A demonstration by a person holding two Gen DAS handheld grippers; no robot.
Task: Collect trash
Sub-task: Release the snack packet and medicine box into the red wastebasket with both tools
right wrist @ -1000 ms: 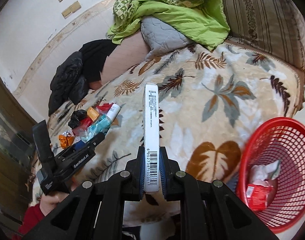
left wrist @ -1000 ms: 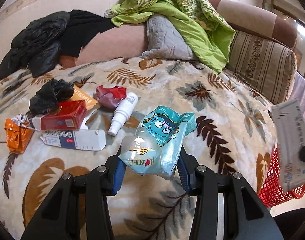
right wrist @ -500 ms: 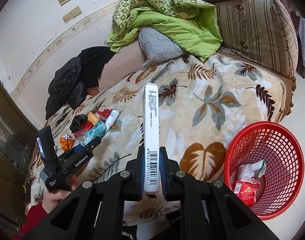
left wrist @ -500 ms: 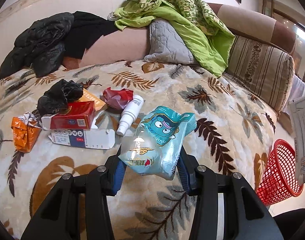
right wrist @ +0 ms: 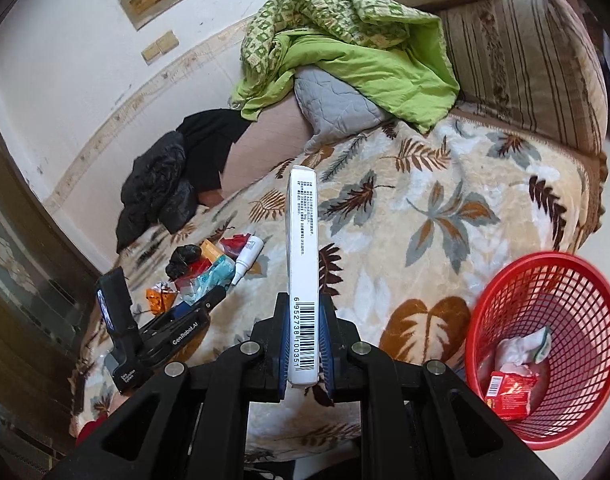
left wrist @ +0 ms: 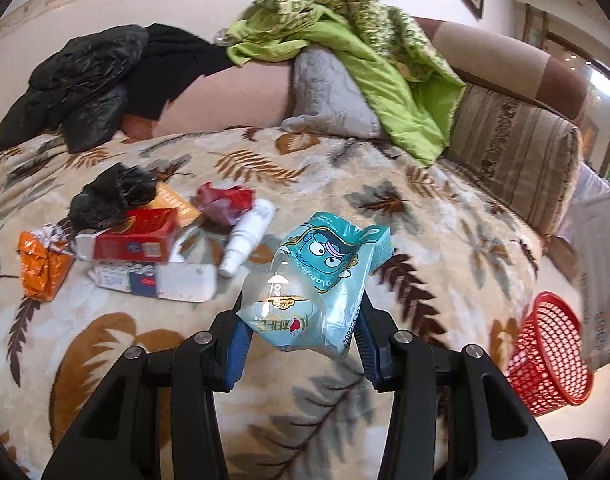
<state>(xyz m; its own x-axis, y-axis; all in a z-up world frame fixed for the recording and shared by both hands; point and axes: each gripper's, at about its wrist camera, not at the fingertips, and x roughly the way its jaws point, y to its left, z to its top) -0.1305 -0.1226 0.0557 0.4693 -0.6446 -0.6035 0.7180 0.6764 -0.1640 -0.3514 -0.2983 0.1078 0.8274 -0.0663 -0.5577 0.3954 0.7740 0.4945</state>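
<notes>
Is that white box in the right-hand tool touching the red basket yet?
Apart. The right wrist view shows the white box clamped upright in the right gripper, with patterned blanket visible between it and the red basket.

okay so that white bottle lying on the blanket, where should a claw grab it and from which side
Grip the white bottle across its wider body, coming down from above. It lies flat, narrow cap end toward the camera, and the red wrapper crowds its far end, so mid-body looks clearest.

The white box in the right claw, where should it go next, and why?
Probably a little to the right, over the red basket, then let go. The right claw is shut on the white box, which hangs above the blanket, not the basket. Trash already lies in there.
</notes>
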